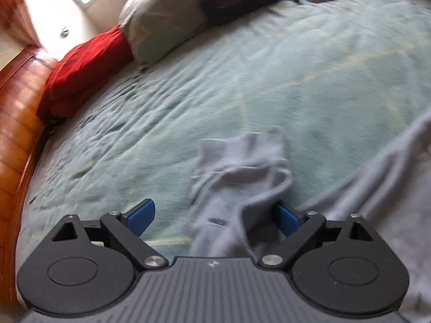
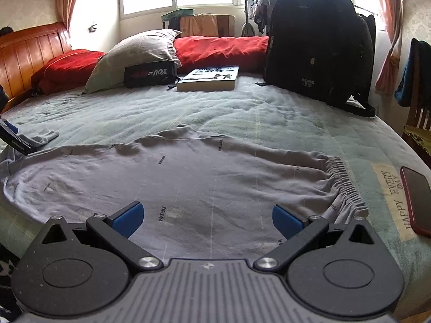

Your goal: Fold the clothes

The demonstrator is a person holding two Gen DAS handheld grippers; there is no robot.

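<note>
Grey garment spread flat on the green bedspread, both grippers wide open, gripping nothing.
Right gripper [image 2: 206, 219] hovers over garment [image 2: 188, 177] near its waistband; left gripper [image 1: 214, 219] straddles a loose bunched end [image 1: 242, 167], pads not pressing.
</note>
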